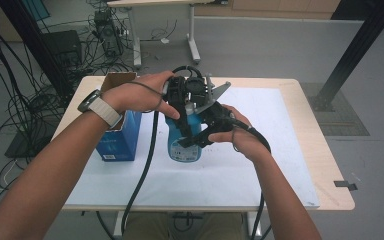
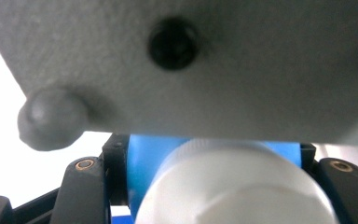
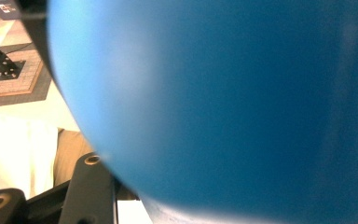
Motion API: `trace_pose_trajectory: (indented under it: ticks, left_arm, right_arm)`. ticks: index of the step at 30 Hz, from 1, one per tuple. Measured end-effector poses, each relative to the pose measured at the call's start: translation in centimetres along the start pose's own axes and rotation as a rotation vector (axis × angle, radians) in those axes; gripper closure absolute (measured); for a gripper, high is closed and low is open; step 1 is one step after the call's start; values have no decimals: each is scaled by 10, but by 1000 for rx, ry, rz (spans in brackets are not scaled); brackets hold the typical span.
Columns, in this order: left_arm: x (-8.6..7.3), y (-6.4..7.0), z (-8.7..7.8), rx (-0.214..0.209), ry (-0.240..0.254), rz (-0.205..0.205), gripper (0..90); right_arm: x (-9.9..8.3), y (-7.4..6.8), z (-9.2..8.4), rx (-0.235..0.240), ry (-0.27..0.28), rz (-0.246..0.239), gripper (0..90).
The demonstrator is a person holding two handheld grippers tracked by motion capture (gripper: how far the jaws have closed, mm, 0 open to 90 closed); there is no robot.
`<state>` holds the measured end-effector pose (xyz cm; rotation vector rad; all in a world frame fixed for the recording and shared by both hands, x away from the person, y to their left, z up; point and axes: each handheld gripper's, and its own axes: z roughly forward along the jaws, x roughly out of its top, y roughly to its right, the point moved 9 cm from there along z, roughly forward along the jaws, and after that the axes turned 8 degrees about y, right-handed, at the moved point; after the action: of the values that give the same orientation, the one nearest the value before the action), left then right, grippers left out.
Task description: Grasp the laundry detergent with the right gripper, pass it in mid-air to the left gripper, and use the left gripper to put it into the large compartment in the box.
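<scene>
A blue bottle (image 1: 184,146) with a white cap stands upright on the white mat near the middle of the table. My left gripper (image 1: 189,106) comes down from above and is shut on the white cap (image 2: 233,186), which sits between its black fingers (image 2: 81,186) over the blue bottle shoulder (image 2: 149,156). My right gripper (image 1: 196,139) reaches in from the right and is shut on the bottle's body (image 3: 223,107), which presses close against that camera. One right finger (image 3: 91,186) shows at the lower left. The right gripper's grey plate (image 2: 191,70) hangs just above the cap.
A blue carton (image 1: 121,139) with an open cardboard top stands just left of the bottle, under my left wrist. The white mat (image 1: 270,165) covers most of the wooden table (image 1: 327,165). Black cables (image 1: 145,165) trail off the front edge. A black stand base (image 3: 4,67) is on the floor.
</scene>
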<state>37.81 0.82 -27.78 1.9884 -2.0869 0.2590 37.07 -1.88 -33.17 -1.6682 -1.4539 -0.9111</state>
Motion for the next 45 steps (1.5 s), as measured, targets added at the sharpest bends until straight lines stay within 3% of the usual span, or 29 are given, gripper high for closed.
trace_pose_trajectory:
  ticks: [45]
  left_arm:
    - [1,1,0,-6,23,-1,388]
  right_arm:
    - [-1,0,-3,-14,-22,-12,438]
